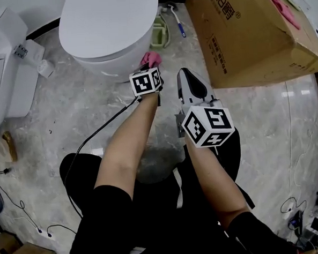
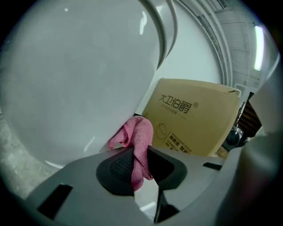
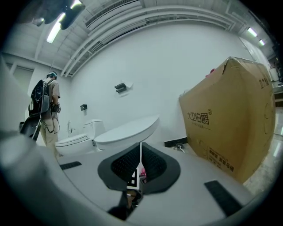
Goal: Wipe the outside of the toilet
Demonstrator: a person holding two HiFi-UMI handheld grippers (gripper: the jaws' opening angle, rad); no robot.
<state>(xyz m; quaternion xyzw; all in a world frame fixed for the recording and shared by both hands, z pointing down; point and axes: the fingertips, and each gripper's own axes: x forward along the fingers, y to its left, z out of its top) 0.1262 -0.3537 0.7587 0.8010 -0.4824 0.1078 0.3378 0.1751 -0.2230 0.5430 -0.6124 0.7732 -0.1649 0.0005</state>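
The wiping step looks under way. Your left gripper (image 1: pixel 151 66) has its jaws clamped on the pink cloth (image 2: pixel 140 137), which lies against the lower outside curve of the toilet (image 1: pixel 110 25), at the bowl's 4 o'clock in the head view. Your right gripper (image 1: pixel 190 81) hangs just beside it, jaws together on nothing. The next move probably calls for dragging the cloth along that curve with steady pressure. The bowl is smooth, glossy and rounded, the cloth soft, finely woven and crumpled. The cardboard box (image 1: pixel 250 32) at 2 o'clock is matte.
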